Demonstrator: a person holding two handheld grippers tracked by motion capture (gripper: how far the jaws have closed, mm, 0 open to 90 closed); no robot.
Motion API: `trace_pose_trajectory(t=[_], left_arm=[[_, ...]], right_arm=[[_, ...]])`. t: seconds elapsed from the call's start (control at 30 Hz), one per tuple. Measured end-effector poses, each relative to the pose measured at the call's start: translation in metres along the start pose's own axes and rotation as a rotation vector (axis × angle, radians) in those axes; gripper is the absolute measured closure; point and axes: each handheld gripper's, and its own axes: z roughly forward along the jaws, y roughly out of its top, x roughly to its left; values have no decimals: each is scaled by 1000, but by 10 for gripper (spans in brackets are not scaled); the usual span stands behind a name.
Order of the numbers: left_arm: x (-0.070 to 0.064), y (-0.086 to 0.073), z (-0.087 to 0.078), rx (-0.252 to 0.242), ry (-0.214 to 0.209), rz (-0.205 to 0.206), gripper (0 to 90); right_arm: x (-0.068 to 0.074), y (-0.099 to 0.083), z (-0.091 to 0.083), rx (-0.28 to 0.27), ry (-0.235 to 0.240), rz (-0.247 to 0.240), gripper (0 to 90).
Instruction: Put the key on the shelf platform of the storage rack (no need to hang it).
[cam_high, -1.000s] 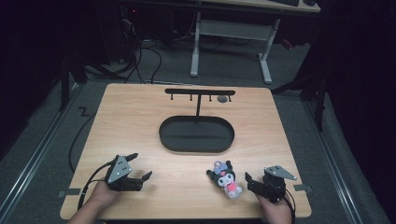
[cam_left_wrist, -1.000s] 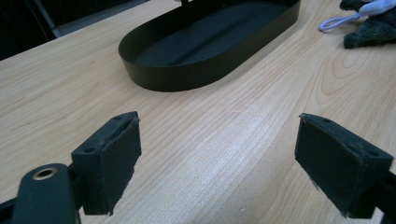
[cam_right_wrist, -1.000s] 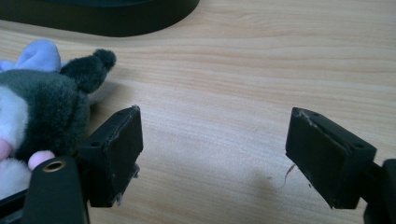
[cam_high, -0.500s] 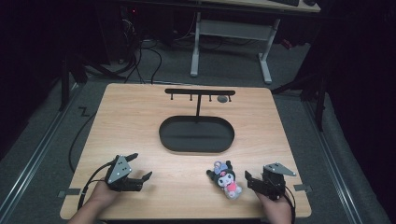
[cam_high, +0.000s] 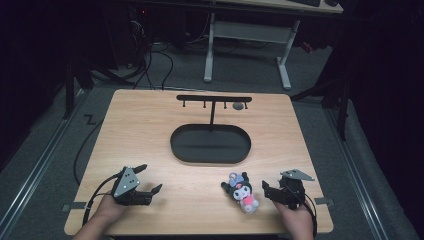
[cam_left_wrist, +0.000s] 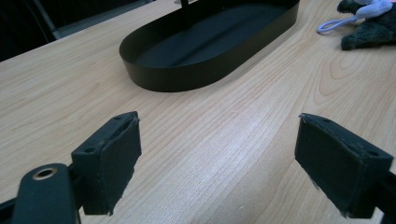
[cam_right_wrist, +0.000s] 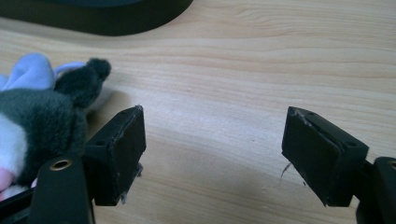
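Observation:
A small plush toy (cam_high: 241, 192), black with a white face, pink body and lilac loop, lies on the wooden table near the front right. My right gripper (cam_high: 266, 190) rests just right of it, open, with nothing between its fingers. In the right gripper view the plush toy (cam_right_wrist: 39, 109) sits left of the left pad (cam_right_wrist: 116, 154), outside the open gripper (cam_right_wrist: 215, 151). My left gripper (cam_high: 151, 178) lies open at the front left. Its own view shows the left gripper (cam_left_wrist: 224, 161) wide open over bare wood, with the plush toy (cam_left_wrist: 369, 25) far off at the top right.
A black oval tray (cam_high: 176, 145) sits mid-table, its wall (cam_left_wrist: 187, 79) ahead of the left gripper. Behind it rises a black T-shaped rack (cam_high: 214, 99) with hooks, a small grey item (cam_high: 238, 106) hanging on one. White desk legs (cam_high: 245, 35) stand beyond the table.

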Motion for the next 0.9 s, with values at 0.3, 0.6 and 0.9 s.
trace_pose_trajectory(t=[0.3,0.6,0.9], left_arm=[[1,0,-1,-11,1,-8,154],[-2,0,-1,-8,7,7,154],[-2,0,0,9,10,15,154]], right_arm=[[5,12,-1,48,14,-39,213],[4,25,8,114,1,-63,224],[10,38,10,167,-2,-124,228]])
